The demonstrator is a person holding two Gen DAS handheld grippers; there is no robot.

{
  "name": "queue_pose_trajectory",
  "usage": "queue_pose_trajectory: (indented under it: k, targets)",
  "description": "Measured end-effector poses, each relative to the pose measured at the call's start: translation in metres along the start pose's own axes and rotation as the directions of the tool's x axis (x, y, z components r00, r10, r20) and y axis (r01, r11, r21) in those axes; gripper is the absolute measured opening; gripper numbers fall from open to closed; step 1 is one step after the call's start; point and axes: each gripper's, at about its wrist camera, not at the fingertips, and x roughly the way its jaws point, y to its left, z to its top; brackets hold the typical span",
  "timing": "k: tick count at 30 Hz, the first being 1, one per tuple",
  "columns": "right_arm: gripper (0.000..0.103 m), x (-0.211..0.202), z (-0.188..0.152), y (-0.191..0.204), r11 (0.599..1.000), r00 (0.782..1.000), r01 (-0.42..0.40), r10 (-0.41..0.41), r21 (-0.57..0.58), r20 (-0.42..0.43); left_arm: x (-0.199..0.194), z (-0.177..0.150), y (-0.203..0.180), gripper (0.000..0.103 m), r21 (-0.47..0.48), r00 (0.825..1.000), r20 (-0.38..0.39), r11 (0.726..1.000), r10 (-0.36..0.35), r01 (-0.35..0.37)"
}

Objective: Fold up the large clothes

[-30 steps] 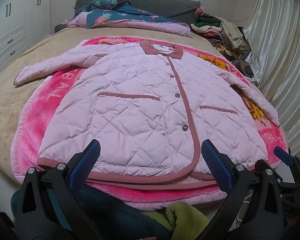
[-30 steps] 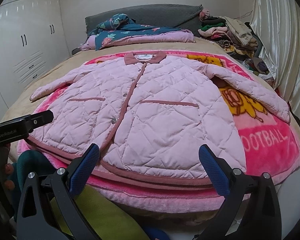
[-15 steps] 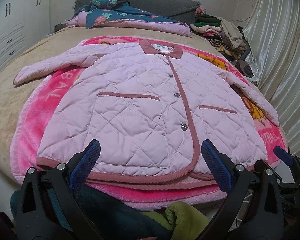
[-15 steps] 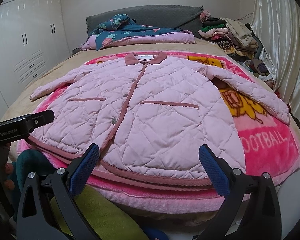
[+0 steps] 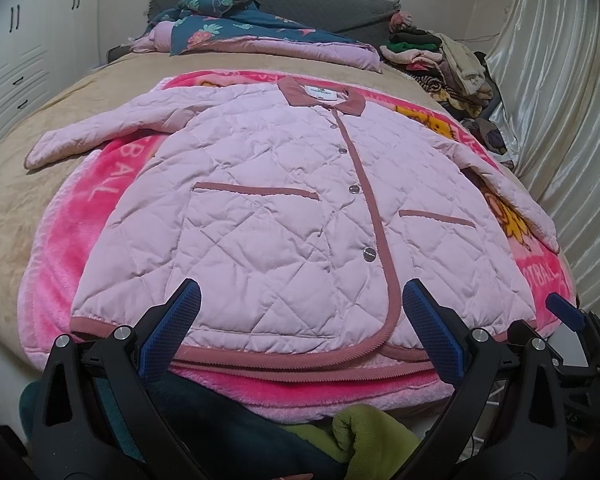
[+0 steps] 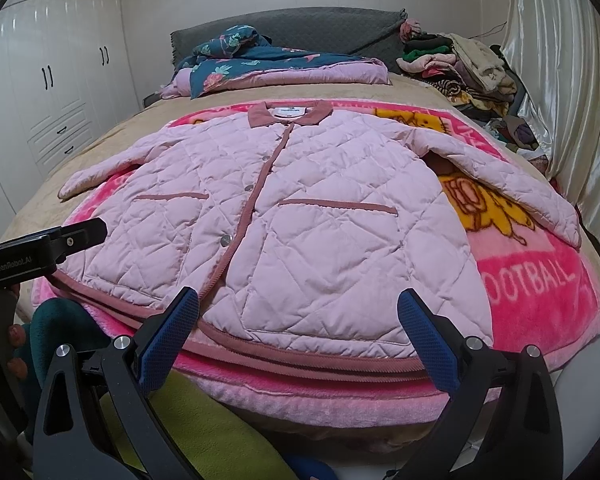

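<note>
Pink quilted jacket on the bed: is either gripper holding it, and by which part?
Nothing is held. Left gripper and right gripper are open, short of the pink quilted jacket.

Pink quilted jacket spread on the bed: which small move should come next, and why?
Probably bring the left gripper forward and left to the left sleeve. The pink quilted jacket lies flat, buttoned, sleeves spread, on the pink fleece blanket. Both grippers, the right gripper included, hang open and empty short of the hem, so no fold has begun.
</note>
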Motion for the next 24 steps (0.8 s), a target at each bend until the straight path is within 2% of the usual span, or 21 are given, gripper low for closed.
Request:
queue_pose_trajectory:
  k: [6,9,14,24]
  targets:
    - [0.099,0.008,0.007,-0.004,1.0,1.0,-0.007,0.007,-0.005,-0.009,0.006,0.001,0.002,0.095,-0.021,1.0,-0.011,1.0,-0.023,0.023]
    - [0.099,0.016,0.017,-0.008,1.0,1.0,-0.004,0.004,-0.004,-0.014,0.01,0.007,0.003,0.095,-0.022,1.0,-0.012,1.0,0.001,-0.002]
    - [0.099,0.028,0.04,-0.015,1.0,1.0,-0.013,0.013,-0.002,-0.014,0.02,0.03,0.004,0.095,-0.027,1.0,-0.006,0.999,0.021,-0.022]
    - [0.099,0.056,0.084,-0.029,1.0,1.0,0.001,-0.001,0.025,0.007,0.05,0.074,0.005,0.095,-0.036,1.0,-0.019,0.999,0.006,-0.007]
